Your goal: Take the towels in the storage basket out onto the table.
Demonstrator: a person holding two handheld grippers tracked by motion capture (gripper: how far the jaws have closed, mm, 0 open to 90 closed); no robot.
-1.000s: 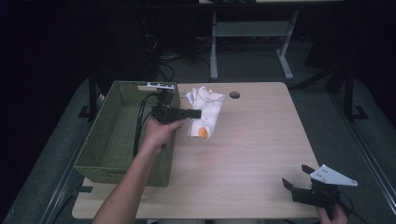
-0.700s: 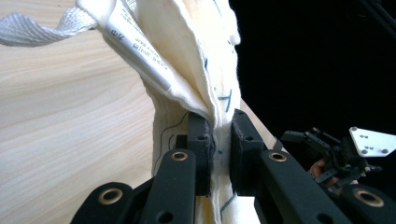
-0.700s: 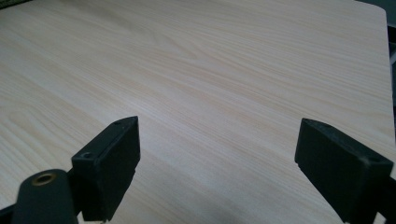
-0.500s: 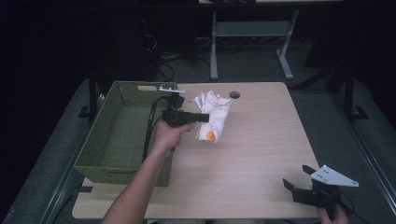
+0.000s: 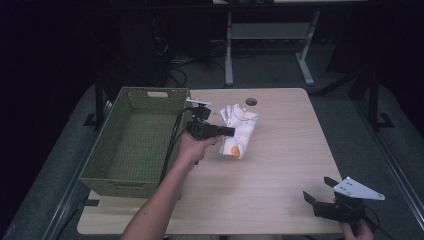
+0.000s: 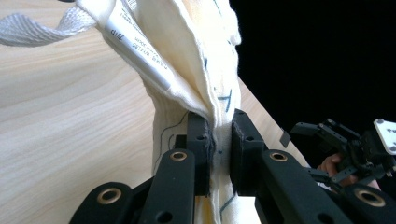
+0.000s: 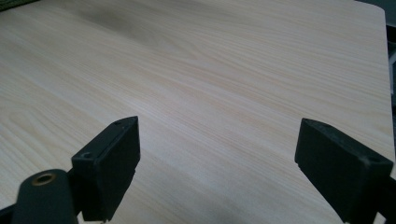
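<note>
- Left tongs (image 6: 219, 154) pinch the white cloth (image 5: 241, 131) beside the green basket (image 5: 131, 145)
- Right tongs (image 7: 217, 172) spread wide over the bare desk (image 5: 280, 165)

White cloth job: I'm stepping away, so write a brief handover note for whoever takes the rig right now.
Left tool: shut on the white cloth, pinching a fold; the cloth lies bunched on the table just right of the green basket.
Right tool: open, holding nothing, at the table's near right corner.
Done: cloth gripped.
Left: the cloth is not yet in the basket; probably lift it across and release it there.
</note>
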